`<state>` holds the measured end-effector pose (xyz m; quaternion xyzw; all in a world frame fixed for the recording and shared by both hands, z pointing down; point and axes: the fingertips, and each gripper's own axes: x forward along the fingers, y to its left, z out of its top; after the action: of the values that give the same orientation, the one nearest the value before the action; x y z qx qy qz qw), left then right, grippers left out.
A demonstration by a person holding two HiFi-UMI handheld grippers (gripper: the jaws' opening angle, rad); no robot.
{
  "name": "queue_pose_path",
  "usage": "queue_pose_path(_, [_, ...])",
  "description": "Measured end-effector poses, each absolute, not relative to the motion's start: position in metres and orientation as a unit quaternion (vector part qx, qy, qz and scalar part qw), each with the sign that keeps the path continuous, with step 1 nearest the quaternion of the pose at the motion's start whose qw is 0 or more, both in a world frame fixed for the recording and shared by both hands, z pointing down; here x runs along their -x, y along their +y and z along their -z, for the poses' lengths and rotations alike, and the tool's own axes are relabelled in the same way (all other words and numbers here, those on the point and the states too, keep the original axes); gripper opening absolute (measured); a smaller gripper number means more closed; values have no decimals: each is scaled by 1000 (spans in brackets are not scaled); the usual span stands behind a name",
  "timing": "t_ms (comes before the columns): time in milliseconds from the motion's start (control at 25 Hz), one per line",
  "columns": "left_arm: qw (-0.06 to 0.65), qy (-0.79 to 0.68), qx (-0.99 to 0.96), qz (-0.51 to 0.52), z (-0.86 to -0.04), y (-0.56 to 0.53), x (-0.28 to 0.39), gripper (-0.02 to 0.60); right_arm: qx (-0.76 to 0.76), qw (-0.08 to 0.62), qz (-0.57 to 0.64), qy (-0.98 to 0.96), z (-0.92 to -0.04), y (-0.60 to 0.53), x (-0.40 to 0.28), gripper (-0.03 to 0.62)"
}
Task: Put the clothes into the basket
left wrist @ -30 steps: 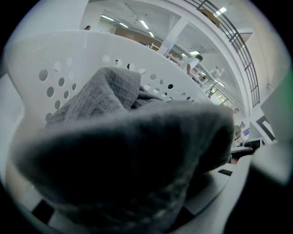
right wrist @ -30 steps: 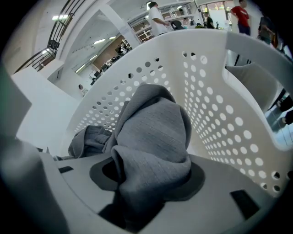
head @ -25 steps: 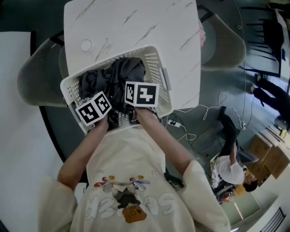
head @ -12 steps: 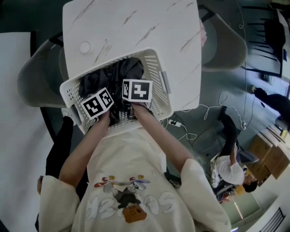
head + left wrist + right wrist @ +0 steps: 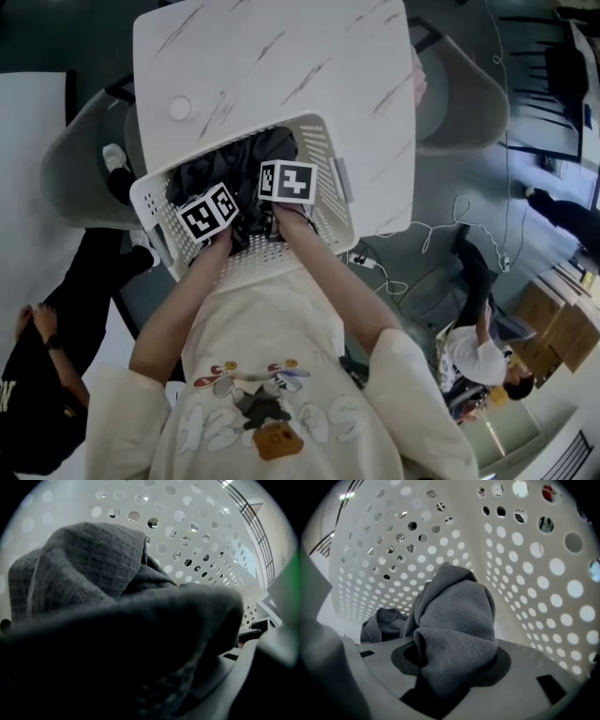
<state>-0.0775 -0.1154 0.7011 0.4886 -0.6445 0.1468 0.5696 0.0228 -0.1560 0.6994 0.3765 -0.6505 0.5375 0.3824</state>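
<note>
Clamps dark grey knitted garment [image 5: 93, 573] in jaws of left gripper [image 5: 208, 208], kept partly apart by thick folds; pinches same cloth in right gripper [image 5: 286, 185] jaws, just eased slightly wider. Holds both low inside white perforated plastic basket [image 5: 330, 155], garment heaped on its floor, walls close around, on white marble-patterned worktop [image 5: 272, 56]

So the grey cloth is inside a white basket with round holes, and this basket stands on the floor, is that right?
Not quite. The basket does not stand on the floor. It stands on the white marble-pattern table, as the head view shows. The rest is right: the grey cloth is inside the white basket with round holes.
</note>
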Motion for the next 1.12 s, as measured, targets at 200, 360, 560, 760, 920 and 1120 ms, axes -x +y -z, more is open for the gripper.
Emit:
queue_pose_path(200, [582, -636, -486, -144, -704, -115, 77, 207, -375, 378, -543, -649, -703, -156, -24, 229])
queue_pose_path(360, [591, -629, -486, -141, -704, -115, 78, 212, -373, 377, -543, -651, -702, -157, -23, 232])
queue_pose_path(560, [608, -619, -477, -139, -699, -112, 77, 219, -379, 373, -555, -639, -697, -153, -28, 242])
queue_pose_path(760, [622, -604, -480, -132, -691, -109, 79, 246, -381, 379, -538, -650, -684, -154, -30, 261])
queue_pose_path(920, [627, -599, -485, -117, -683, -107, 80, 283, -391, 367, -530, -657, -677, -156, -33, 283])
queue_pose_path(1120, [621, -599, -495, -105, -670, -102, 82, 313, -400, 356, -523, -663, -663, -158, -35, 304])
